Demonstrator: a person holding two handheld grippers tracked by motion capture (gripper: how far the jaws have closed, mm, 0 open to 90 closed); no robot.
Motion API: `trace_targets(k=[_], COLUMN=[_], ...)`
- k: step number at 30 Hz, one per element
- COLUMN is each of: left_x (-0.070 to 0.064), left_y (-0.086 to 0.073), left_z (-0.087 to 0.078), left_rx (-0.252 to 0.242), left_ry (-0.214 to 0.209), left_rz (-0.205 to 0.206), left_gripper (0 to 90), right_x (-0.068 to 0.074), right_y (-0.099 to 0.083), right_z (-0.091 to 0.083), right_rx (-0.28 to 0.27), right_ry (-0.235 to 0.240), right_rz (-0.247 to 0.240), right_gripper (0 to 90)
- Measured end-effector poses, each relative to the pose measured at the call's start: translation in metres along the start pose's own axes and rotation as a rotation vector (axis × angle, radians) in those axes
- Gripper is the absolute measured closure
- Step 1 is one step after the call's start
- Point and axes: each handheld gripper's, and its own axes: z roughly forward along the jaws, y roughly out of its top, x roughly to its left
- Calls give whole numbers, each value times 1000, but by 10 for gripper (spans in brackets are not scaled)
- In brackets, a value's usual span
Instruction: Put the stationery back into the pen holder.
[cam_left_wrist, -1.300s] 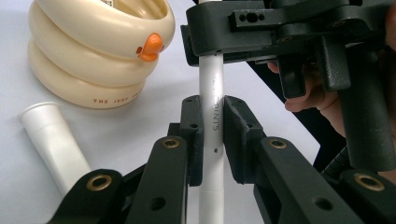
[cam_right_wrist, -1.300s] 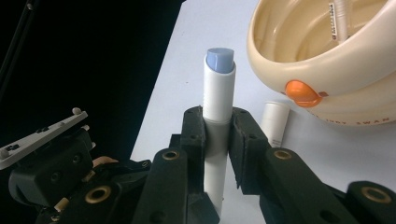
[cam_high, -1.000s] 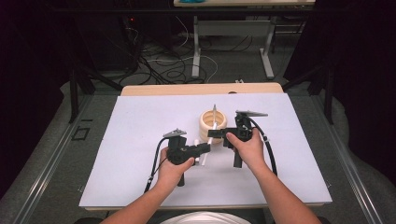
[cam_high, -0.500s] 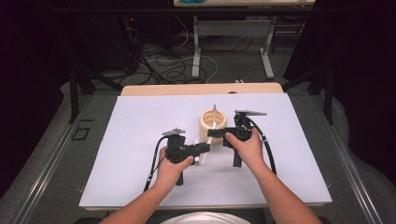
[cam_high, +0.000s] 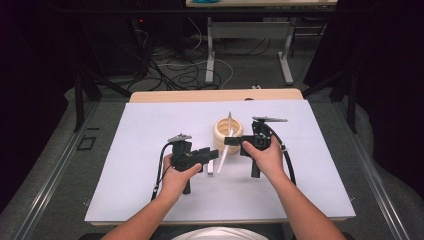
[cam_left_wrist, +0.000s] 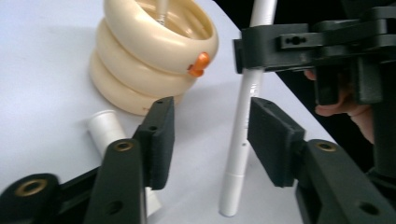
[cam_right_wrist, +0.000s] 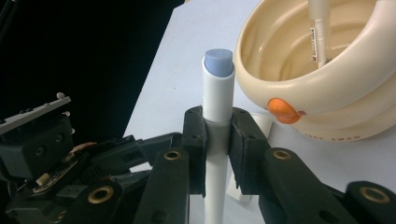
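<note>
The right gripper (cam_right_wrist: 217, 135) is clamped on a white pen (cam_right_wrist: 218, 88) with a blue end, at centre frame beside the cream holder (cam_right_wrist: 327, 88); the left gripper (cam_left_wrist: 210, 135), jaws spread, straddles the pen's lower barrel without touching. One pen (cam_right_wrist: 318, 28) already stands in the holder; a white cap (cam_left_wrist: 106, 128) lies at the lower left, so I judge capping and stowing remain.

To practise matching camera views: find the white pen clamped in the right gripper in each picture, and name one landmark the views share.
High view: white pen, centre, slanting below the cream holder.
Left gripper view: centre-right, upright.
Right gripper view: centre, between the right gripper jaws.
Shared landmark: the cream holder.
</note>
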Motion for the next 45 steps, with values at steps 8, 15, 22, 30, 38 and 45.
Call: trace_targets(k=[8, 15, 22, 30, 38, 45], left_x=[10, 15, 23, 30, 37, 40], left_y=[3, 11, 16, 19, 20, 21], left_z=[-2, -6, -9, -9, -11, -13], left_rx=[12, 45, 73, 90, 95, 89], left_ry=[67, 115, 158, 170, 206, 217], left_rz=[34, 76, 131, 163, 156, 148], left_gripper=[393, 343, 296, 278, 224, 190], right_x=[0, 3, 10, 20, 36, 41], right_y=[3, 6, 11, 21, 35, 52], right_z=[-4, -7, -8, -12, -14, -10], right_rx=[-1, -10, -11, -16, -22, -21], right_ry=[-8, -12, -6, -14, -52, -108], right_rz=[-34, -63, -68, -107, -177, -220], right_gripper=[777, 778, 778, 778, 778, 778])
